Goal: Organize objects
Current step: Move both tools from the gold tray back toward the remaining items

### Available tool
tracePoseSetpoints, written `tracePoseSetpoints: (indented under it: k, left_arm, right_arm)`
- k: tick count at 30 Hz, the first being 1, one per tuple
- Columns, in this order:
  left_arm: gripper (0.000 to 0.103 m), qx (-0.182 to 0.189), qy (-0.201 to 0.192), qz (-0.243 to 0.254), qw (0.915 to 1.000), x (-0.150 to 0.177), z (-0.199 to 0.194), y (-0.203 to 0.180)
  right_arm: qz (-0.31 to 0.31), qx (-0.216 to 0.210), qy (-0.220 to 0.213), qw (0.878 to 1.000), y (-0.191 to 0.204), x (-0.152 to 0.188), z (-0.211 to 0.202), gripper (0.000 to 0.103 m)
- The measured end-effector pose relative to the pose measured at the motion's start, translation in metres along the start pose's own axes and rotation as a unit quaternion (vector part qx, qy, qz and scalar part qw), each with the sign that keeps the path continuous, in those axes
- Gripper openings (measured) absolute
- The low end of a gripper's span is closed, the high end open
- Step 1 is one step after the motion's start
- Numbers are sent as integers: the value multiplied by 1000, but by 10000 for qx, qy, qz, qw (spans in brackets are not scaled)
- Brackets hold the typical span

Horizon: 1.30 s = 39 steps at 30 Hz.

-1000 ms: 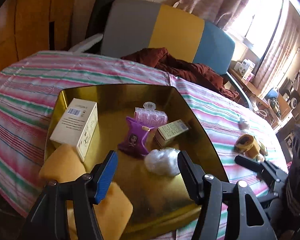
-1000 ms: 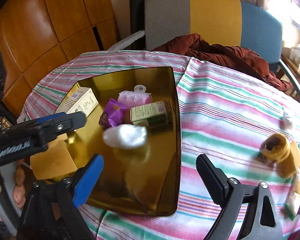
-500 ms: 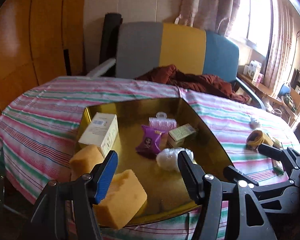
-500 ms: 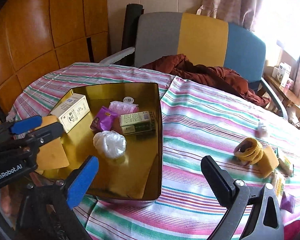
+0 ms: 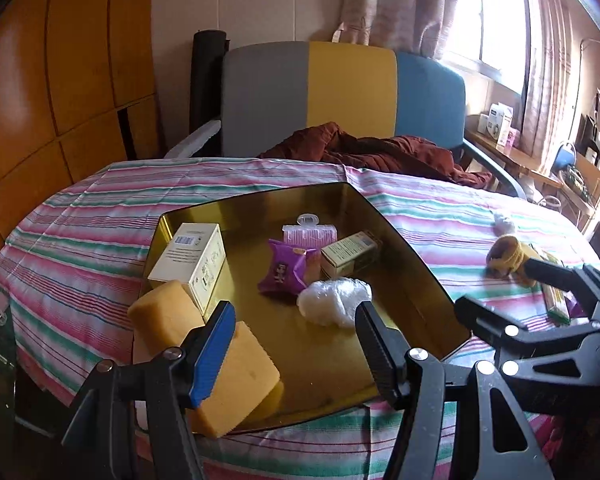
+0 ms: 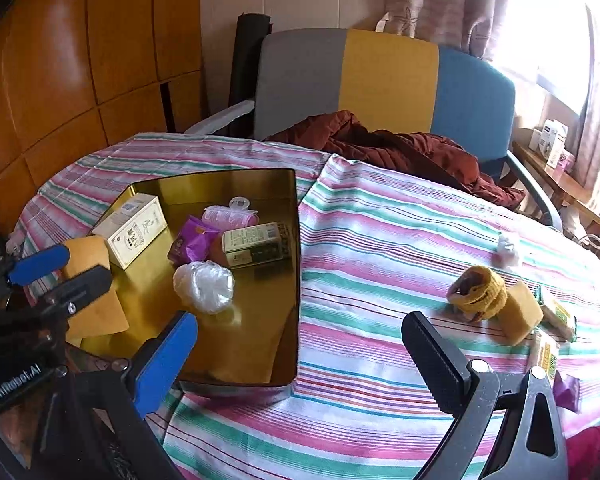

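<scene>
A gold tray sits on the striped table. It holds a cream box, a purple packet, a pink clip, a green carton, a white plastic wad and two yellow sponges. My left gripper is open and empty above the tray's near edge. My right gripper is open and empty above the tray's right edge. On the cloth to the right lie a yellow band, a sponge and packets.
A grey, yellow and blue chair with a dark red cloth stands behind the table. A small white wad lies on the cloth at the far right. Wooden panels are to the left.
Both grippers have pulled back and up from the tray, so more of the table and room shows. Both stay open and empty. The objects have not moved.
</scene>
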<state>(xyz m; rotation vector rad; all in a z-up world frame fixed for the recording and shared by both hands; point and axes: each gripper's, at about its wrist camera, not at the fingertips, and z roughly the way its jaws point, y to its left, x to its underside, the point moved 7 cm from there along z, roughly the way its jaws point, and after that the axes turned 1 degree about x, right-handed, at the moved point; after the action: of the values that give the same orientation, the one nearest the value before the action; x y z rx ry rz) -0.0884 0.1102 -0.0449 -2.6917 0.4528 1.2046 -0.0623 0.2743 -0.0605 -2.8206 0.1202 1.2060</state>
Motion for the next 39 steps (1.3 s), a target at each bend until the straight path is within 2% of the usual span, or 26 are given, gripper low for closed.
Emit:
tracePoseSetpoints:
  k: [7, 16, 26, 39]
  left_arm:
    - [63, -41, 132, 168, 9998, 5, 4, -9]
    - [64, -117, 26, 449, 9989, 2, -2, -21]
    - [64, -84, 102, 746, 9971, 3, 0, -39]
    - [64, 36, 179, 1185, 9928, -1, 5, -70]
  right_arm:
    - [60, 90, -7, 9999, -10, 1, -3, 103]
    - [149, 336, 14, 9993, -38, 1, -4, 103]
    - [516, 1024, 23, 9934, -126, -6, -13, 103]
    - [1075, 2039, 110, 9730, -256, 0, -16, 103]
